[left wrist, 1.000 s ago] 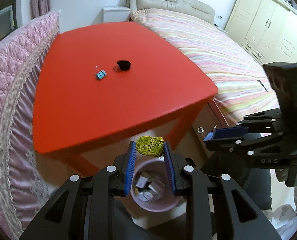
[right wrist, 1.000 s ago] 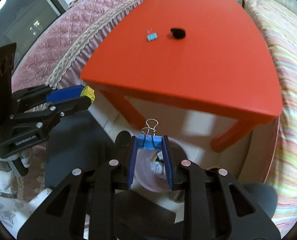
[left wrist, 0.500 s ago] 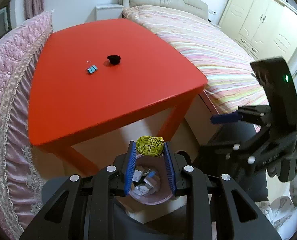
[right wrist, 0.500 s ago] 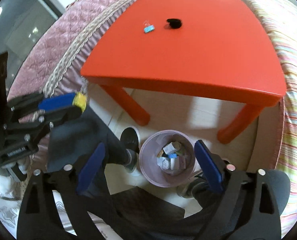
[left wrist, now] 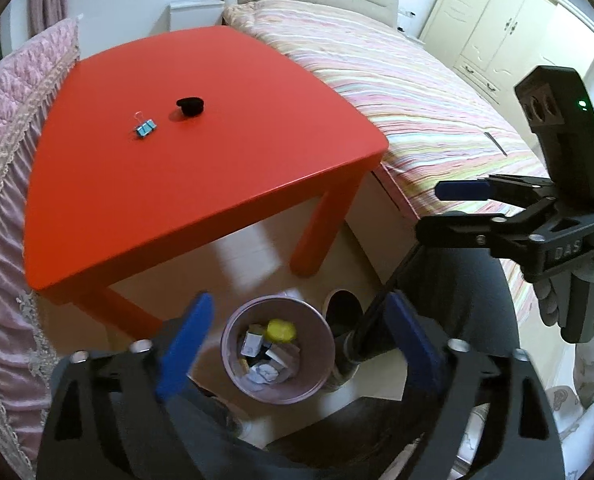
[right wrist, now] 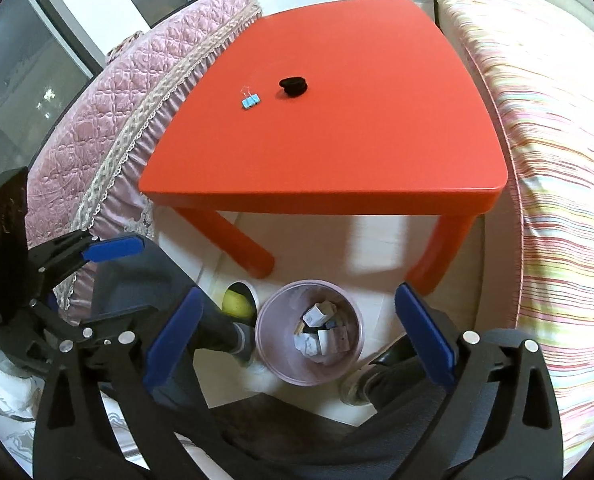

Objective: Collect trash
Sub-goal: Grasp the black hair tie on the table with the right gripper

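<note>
While both claws hang spread above the bin, you hold nothing in either. On your far left runs a quilted pink cover with a lace edge, soft and puckered. Next comes the glossy red tabletop, smooth, with rounded corners and thick round legs. On it lie a small blue binder clip with wire handles and, just beside it to the right, a flat black round cap; the two sit near each other but apart.

Your left claw is wide open, its blue pads flanking the bin below without touching it. The bin is a round, pale lilac plastic tub on the pale floor, standing in front of the tabletop's near edge between your feet. Inside it lie crumpled white paper scraps, small boxy bits and a yellow roll near the far rim.

Your right claw is equally splayed, empty, also over the bin. In the left wrist view its black frame bears raised letters reading "DAS", with a green light lit above.

Farther right stretches the bed in a striped pastel sheet, a padded beige headboard behind it, and cream panelled wardrobes with small knobs.
</note>
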A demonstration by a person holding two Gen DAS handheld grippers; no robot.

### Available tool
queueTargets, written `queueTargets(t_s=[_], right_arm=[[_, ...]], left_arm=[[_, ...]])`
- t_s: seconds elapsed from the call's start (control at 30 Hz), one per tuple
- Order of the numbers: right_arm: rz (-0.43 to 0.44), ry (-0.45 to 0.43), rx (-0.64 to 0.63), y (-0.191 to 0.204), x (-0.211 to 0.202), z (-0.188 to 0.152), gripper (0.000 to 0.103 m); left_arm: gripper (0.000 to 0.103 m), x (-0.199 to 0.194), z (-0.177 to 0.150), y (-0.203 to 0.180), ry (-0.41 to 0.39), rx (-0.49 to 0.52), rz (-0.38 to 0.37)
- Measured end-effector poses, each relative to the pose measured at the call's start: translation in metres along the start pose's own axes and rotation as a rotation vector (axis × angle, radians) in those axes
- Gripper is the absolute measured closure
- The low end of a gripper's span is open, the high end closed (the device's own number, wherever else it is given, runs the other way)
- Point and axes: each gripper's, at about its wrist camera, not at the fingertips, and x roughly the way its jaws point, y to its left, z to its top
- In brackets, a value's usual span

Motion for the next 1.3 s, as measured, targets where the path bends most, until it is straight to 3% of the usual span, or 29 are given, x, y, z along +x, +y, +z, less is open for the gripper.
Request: queueTargets(t_s=[0.17,0.63,0.93,1.3], right_arm=[[0.008,0.004,0.005,0.001,0.003,-0.003,0.005],[0.033,0.008,-0.011,0.013,0.015,0.013,0.005],[0.026,-0.016,-0.05,0.017,0.028,0.087,0.005],[-0.022,0.056,-0.107,0.032,0.09,0.202,0.005]], left_arm=[[0.008,0.0,0.0,0.009,-0.014,-0.04,0.044],[0.008,-0.003,0.011,0.041,-0.071,-0.135,0.063],[0.008,-0.005,0.027,0.065,-0.099,-0.163,0.103],[0.008,-0.009,0.03,0.087,-0.114,-0.215,0.118]])
